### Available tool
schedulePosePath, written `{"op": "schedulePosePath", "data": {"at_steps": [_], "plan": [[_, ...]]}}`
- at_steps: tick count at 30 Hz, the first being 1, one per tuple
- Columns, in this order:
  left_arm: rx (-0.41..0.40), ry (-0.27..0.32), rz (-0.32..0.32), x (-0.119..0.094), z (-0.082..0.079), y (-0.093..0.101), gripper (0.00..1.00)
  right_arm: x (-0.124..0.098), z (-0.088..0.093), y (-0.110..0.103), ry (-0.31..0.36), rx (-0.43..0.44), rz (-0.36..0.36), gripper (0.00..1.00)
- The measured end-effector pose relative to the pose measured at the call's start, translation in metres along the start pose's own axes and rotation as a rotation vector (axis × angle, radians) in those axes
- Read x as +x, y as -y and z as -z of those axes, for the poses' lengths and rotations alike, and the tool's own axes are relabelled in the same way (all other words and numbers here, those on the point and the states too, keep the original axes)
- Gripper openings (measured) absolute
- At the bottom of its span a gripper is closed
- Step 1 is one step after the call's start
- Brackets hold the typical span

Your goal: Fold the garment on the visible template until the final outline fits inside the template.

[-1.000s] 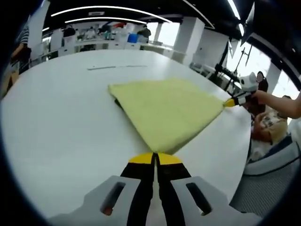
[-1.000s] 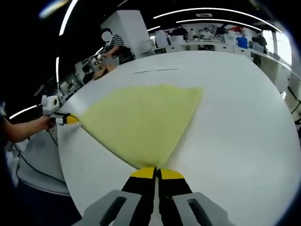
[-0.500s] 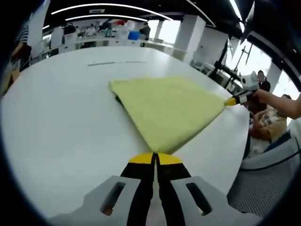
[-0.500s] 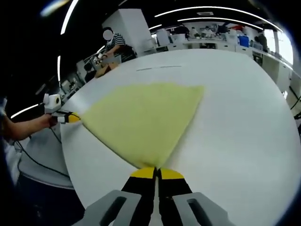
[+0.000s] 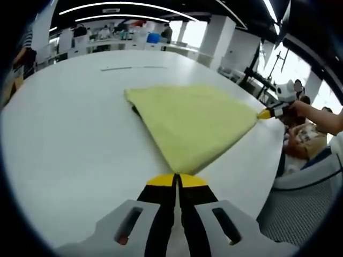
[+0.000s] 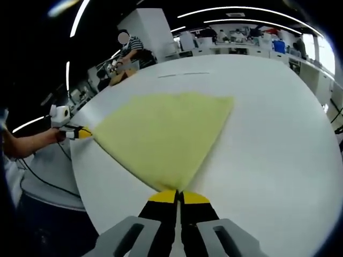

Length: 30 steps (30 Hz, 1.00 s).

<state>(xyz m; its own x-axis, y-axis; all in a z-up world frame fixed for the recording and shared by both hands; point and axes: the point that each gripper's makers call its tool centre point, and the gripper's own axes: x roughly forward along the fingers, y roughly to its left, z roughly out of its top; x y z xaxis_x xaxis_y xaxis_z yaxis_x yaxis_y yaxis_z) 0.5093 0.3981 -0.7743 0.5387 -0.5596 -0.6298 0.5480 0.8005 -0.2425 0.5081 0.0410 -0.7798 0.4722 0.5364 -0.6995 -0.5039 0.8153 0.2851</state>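
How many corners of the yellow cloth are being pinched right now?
2: the left gripper pinches the yellow cloth's one near corner, the right gripper the other. The far corners lie free.

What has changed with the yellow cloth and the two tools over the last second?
Hardly anything. The pictures drift slightly, which is the cameras moving with the hands. The left tool stays shut on one corner of the yellow cloth, and the right tool stays shut on the other near corner. The cloth lies spread on the white table as before. Nothing was taken hold of or let go.
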Motion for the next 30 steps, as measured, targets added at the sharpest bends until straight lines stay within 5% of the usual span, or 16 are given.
{"op": "schedulePosePath", "data": {"at_steps": [9, 17, 30], "plan": [[-0.007, 0.007, -0.001, 0.001, 0.000, 0.001, 0.02, 0.000, -0.001, 0.001, 0.002, -0.009, 0.015, 0.04], [-0.049, 0.080, -0.016, -0.003, -0.012, 0.004, 0.24, -0.003, -0.016, -0.011, 0.054, -0.059, -0.002, 0.41], [0.008, 0.165, -0.014, -0.020, -0.040, 0.022, 0.62, -0.023, -0.047, -0.042, 0.129, -0.154, -0.021, 0.78]]}}
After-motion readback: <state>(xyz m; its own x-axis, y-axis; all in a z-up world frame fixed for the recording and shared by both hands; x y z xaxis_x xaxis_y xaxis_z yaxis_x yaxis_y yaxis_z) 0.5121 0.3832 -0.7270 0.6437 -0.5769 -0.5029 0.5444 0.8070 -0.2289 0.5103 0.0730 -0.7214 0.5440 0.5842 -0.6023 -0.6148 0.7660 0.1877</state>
